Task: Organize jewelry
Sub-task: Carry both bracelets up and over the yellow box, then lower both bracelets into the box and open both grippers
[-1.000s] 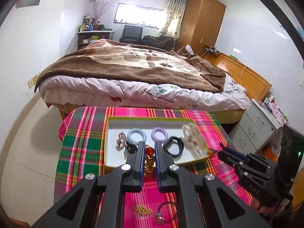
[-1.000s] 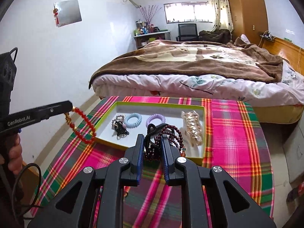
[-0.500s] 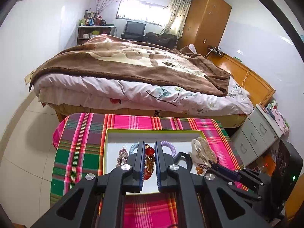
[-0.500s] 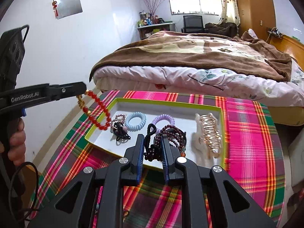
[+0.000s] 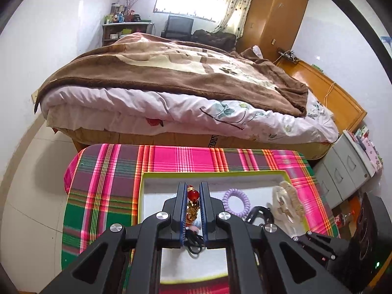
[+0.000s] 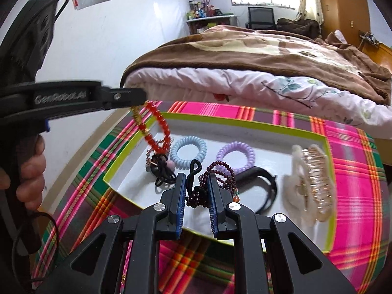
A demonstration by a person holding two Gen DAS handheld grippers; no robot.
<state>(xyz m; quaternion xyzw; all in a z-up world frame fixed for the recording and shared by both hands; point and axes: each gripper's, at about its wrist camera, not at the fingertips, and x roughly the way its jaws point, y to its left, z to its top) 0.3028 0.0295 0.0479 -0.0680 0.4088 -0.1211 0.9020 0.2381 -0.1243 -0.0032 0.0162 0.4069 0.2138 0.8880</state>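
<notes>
A white tray with a green rim (image 6: 245, 122) lies on the plaid table; it also shows in the left wrist view (image 5: 215, 174). My left gripper (image 5: 193, 188) is shut on a red and gold bead bracelet (image 5: 192, 204), which hangs over the tray's left part in the right wrist view (image 6: 156, 132). My right gripper (image 6: 198, 180) is shut on a dark maroon bead necklace (image 6: 215, 178) over the tray's near side. In the tray lie a blue coil tie (image 6: 188, 149), a purple coil tie (image 6: 235, 156), black bands (image 6: 259, 186) and a pale hair claw (image 6: 310, 181).
The table wears a pink and green plaid cloth (image 5: 103, 186). A bed with a brown blanket (image 5: 171, 73) stands just behind it. Grey drawers (image 5: 343, 171) stand at the right. A small dark trinket cluster (image 6: 156, 159) sits in the tray's left part.
Both grippers have moved forward over the tray with their loads. The red bracelet now hangs above the tray's left part, and the maroon necklace sits lower over the tray's near side.
</notes>
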